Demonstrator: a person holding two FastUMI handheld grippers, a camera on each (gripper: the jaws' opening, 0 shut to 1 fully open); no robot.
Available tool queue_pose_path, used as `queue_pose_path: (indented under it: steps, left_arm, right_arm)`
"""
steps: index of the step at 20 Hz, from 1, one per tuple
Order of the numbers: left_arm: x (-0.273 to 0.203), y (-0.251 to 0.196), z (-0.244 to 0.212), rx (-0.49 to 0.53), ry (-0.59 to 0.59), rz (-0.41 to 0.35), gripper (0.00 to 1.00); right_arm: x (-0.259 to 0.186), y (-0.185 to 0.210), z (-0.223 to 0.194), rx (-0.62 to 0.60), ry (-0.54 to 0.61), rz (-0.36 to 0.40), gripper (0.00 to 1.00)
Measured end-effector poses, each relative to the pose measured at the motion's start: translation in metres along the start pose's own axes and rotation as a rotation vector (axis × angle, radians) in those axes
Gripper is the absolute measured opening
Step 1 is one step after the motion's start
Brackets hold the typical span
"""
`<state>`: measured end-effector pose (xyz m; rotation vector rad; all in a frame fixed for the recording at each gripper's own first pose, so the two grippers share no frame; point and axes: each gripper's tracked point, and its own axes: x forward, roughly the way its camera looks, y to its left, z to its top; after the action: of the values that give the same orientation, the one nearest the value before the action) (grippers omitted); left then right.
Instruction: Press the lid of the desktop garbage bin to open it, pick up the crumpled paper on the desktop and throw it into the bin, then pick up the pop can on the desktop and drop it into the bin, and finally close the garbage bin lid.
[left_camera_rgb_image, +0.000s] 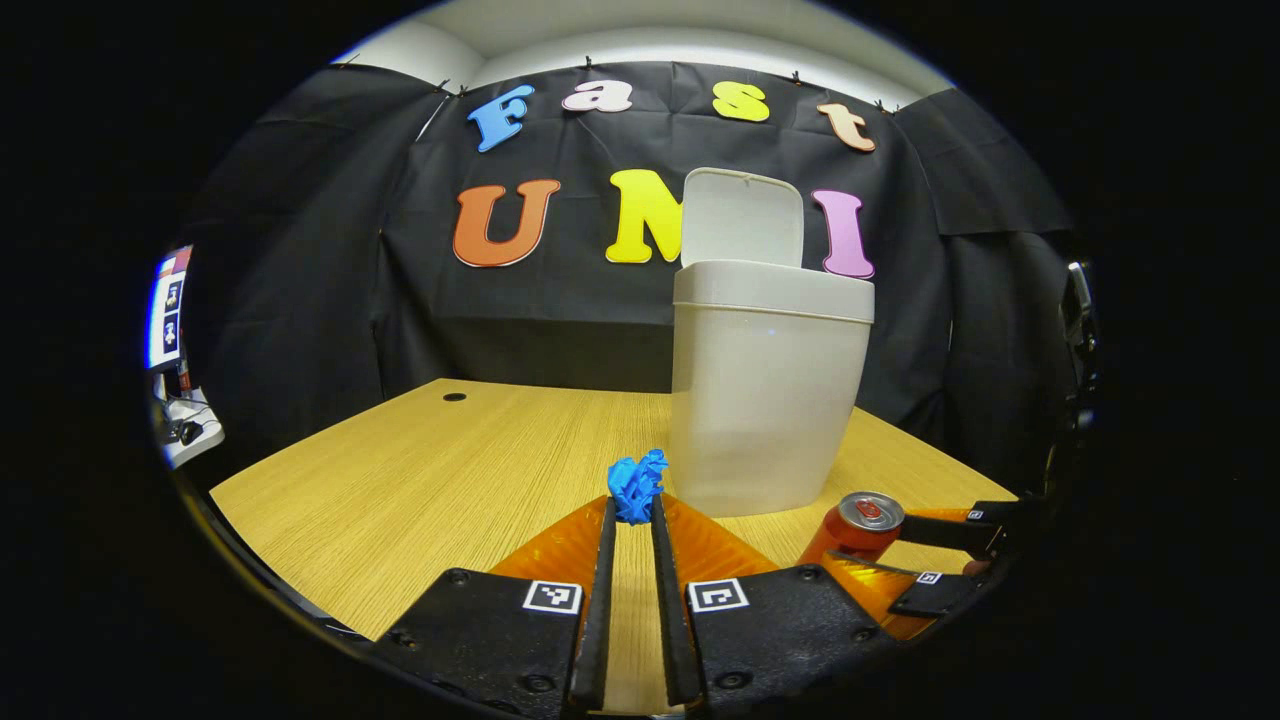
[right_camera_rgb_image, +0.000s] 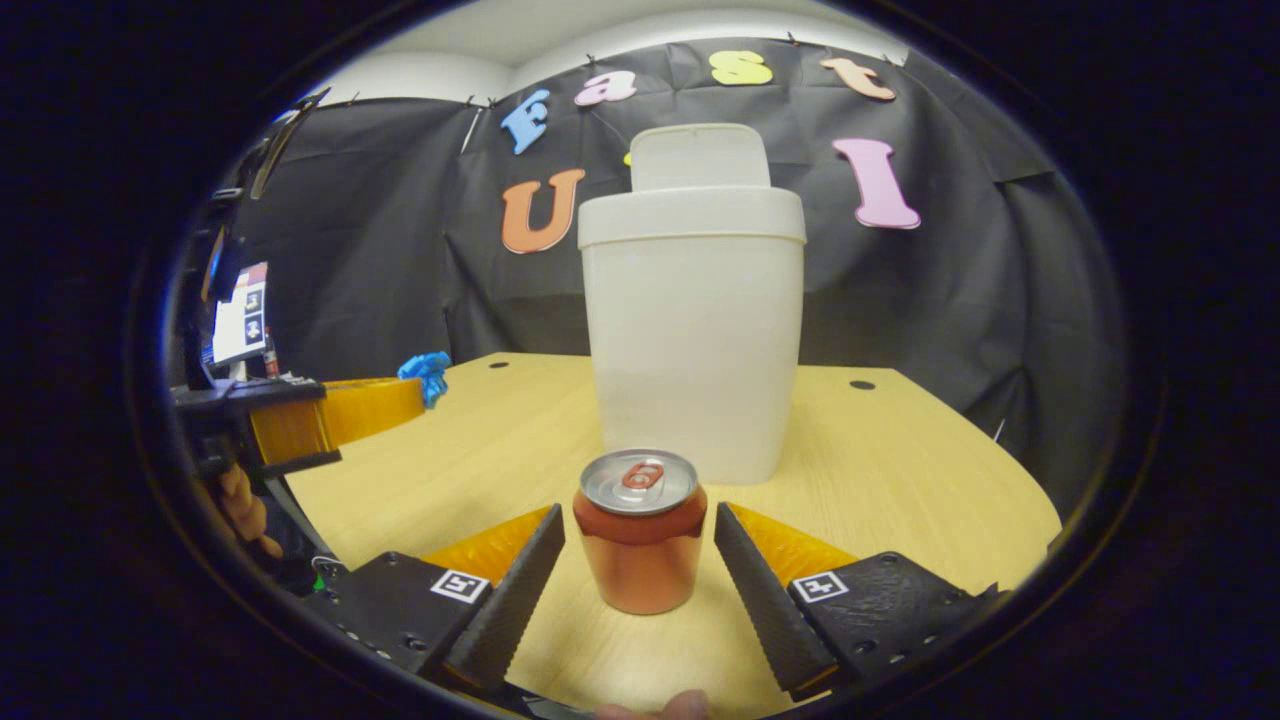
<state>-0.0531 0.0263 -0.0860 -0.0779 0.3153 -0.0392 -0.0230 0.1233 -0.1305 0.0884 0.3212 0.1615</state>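
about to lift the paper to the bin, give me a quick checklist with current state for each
1. Bin lid open: ok, it stands upright above the garbage bin.
2. Crumpled paper gripped: ok, the left hand-held gripper has both fingers closed on it.
3. Paper off the table: cannot tell from the left gripper view.
4. Path to the bin: ok, the bin sits just ahead and to the right of the paper.
5. Pop can upright: ok, standing on the table.
6. Right hand-held gripper ready: ok, open, a finger on each side of the can, not touching it.
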Motion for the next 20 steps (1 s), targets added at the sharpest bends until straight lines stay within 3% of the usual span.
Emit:
queue_pose_path:
  steps: [13, 16, 18, 20]
  left_arm:
    - [0.0, -0.001, 0.042, -0.006, -0.112, -0.012, 0.25]
    - [0.003, -0.008, 0.057, 0.004, -0.138, -0.027, 0.25]
    - [0.004, -0.013, 0.074, 0.005, -0.171, -0.041, 0.24]
    - [0.007, -0.018, 0.095, 0.015, -0.212, -0.052, 0.24]
  right_arm:
    - [0.018, -0.012, -0.037, 0.109, 0.168, -0.005, 0.96]
    - [0.018, -0.012, -0.034, 0.113, 0.166, 0.006, 0.94]
    - [0.021, -0.012, -0.037, 0.104, 0.171, 0.01, 0.85]
    - [0.016, -0.012, -0.035, 0.094, 0.168, 0.017, 0.83]
